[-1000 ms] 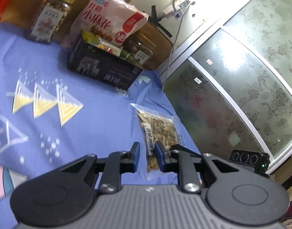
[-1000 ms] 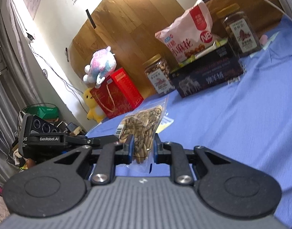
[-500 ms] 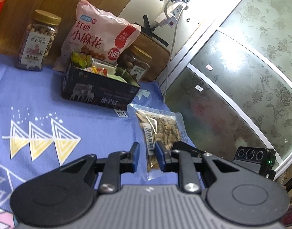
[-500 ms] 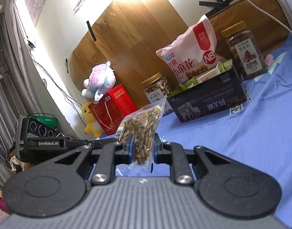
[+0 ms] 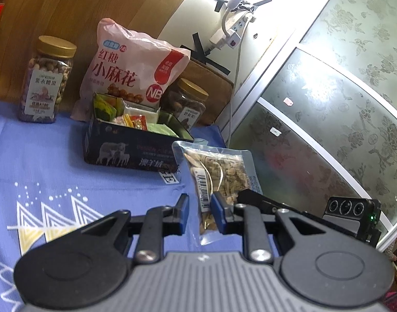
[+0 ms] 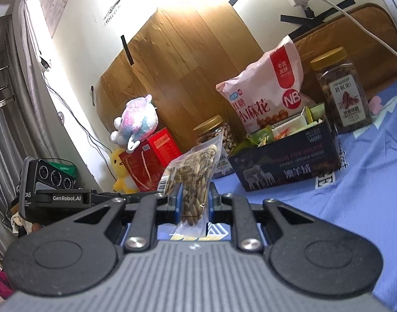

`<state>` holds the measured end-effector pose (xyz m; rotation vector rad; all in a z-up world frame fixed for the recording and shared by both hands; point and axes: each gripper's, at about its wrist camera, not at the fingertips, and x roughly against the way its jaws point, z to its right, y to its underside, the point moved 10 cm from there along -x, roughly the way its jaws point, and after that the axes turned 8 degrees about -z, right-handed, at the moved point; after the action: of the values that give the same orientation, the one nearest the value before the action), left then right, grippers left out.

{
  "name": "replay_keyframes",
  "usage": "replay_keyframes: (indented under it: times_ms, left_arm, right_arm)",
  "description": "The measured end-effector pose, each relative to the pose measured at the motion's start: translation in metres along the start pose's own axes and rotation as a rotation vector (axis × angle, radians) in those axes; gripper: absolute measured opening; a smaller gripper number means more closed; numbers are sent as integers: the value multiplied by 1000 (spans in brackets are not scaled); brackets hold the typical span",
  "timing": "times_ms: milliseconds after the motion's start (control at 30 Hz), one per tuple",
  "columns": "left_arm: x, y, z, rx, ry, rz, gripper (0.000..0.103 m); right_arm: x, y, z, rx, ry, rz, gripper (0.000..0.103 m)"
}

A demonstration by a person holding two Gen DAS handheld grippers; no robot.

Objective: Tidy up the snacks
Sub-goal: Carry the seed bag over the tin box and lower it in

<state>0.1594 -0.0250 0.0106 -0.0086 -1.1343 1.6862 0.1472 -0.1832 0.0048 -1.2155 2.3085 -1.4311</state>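
My right gripper (image 6: 193,200) is shut on a clear bag of seeds (image 6: 196,169) and holds it upright above the blue cloth. The same bag (image 5: 216,174) shows in the left wrist view, just beyond my left gripper (image 5: 199,209), which is open and holds nothing. A dark open box (image 5: 133,148) with several small snack packets stands ahead; it also shows in the right wrist view (image 6: 286,166). Behind it leans a pink snack bag (image 5: 128,70), with a nut jar (image 5: 46,80) to its left and another jar (image 5: 189,104) to its right.
A blue patterned cloth (image 5: 50,171) covers the surface. A wooden board (image 6: 188,59) backs the snacks. A red gift box (image 6: 151,163) with plush toys sits at the far left. Frosted glass doors (image 5: 341,109) and a power strip with cable (image 5: 232,31) are at the right.
My right gripper has lifted the seed bag off the cloth and carried it toward the dark box. My left gripper has tilted up and come closer to the box.
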Motion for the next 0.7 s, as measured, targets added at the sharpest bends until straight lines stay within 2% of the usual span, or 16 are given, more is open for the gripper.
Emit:
replay_keyframes:
  times_ms: [700]
  left_arm:
    - [-26,-63,-11,-74,-63,21,23]
  right_arm:
    - [-33,-55,21,70,11,17,21]
